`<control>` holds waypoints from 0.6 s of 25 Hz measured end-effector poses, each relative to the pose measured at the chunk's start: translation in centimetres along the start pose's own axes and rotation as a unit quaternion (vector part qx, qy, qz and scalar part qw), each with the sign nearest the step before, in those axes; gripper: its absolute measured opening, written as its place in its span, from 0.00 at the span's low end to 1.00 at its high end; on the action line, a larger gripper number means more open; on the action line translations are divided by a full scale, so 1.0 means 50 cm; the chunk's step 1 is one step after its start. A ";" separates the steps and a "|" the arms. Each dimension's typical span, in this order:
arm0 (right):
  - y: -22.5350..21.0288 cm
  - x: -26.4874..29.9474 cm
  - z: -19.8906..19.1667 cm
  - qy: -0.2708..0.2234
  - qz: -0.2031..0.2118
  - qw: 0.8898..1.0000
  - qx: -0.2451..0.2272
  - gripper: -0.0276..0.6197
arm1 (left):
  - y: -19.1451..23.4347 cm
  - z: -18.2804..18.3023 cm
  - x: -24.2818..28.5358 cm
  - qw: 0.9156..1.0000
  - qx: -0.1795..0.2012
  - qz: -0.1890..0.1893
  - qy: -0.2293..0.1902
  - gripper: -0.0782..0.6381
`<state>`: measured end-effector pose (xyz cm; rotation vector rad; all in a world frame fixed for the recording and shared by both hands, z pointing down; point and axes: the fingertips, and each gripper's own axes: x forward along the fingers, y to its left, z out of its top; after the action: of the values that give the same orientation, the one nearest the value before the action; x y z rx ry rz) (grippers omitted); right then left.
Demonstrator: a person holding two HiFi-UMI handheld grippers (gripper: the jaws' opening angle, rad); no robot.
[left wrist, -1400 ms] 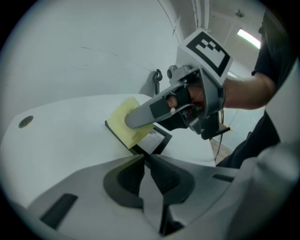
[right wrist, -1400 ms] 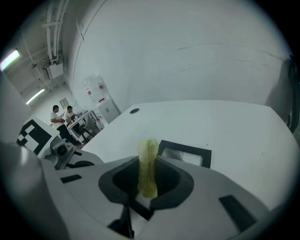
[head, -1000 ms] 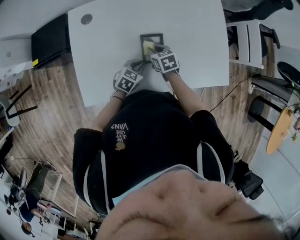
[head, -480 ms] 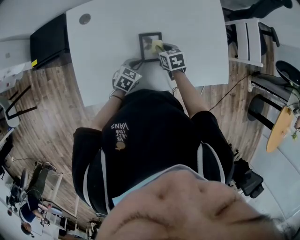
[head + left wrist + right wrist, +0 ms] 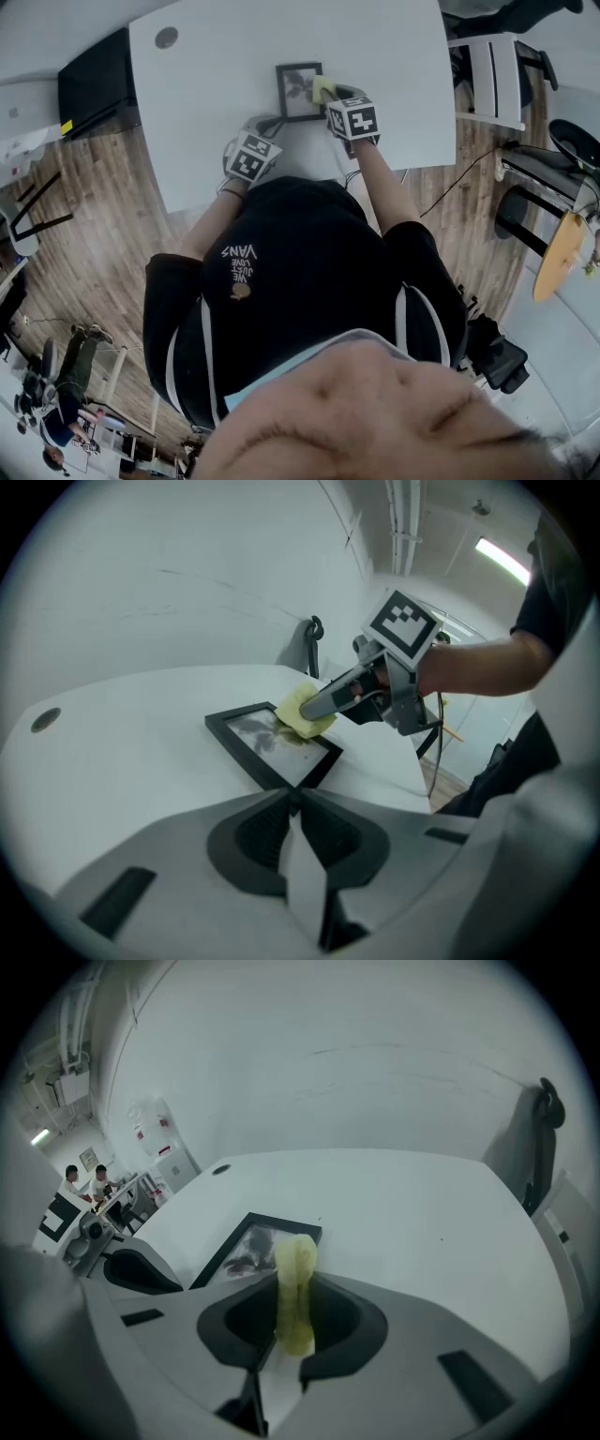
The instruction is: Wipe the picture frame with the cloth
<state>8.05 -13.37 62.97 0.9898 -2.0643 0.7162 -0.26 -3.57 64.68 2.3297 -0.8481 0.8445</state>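
yellow cloth [image 5: 322,89] at upper centre, black picture frame [image 5: 297,89] round a grey print, white table [image 5: 216,84], black-and-white squares on marker cubes [image 5: 354,119], brown wood-grain floor [image 5: 112,216]

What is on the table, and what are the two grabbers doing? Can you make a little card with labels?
table: white
picture frame: black, lying flat on the table
cloth: yellow, resting on one edge of the frame
right gripper: jaws closed on the cloth
left gripper: jaws together, tips at the frame's near corner
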 end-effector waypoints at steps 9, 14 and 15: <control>-0.036 -0.015 -0.009 -0.002 -0.018 1.000 0.014 0.15 | -0.003 0.002 0.001 1.000 -0.002 0.000 -0.002 0.14; -0.005 -0.026 0.003 -0.014 -0.002 1.000 0.013 0.15 | -0.003 0.005 0.001 1.000 -0.005 -0.002 -0.004 0.14; 0.008 -0.027 0.007 -0.018 0.005 1.000 0.010 0.15 | -0.003 0.005 0.001 1.000 -0.006 -0.002 -0.004 0.14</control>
<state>8.17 -12.83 61.61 1.0112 -2.0978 0.7296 -0.02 -3.65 64.51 2.3256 -0.8501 0.8276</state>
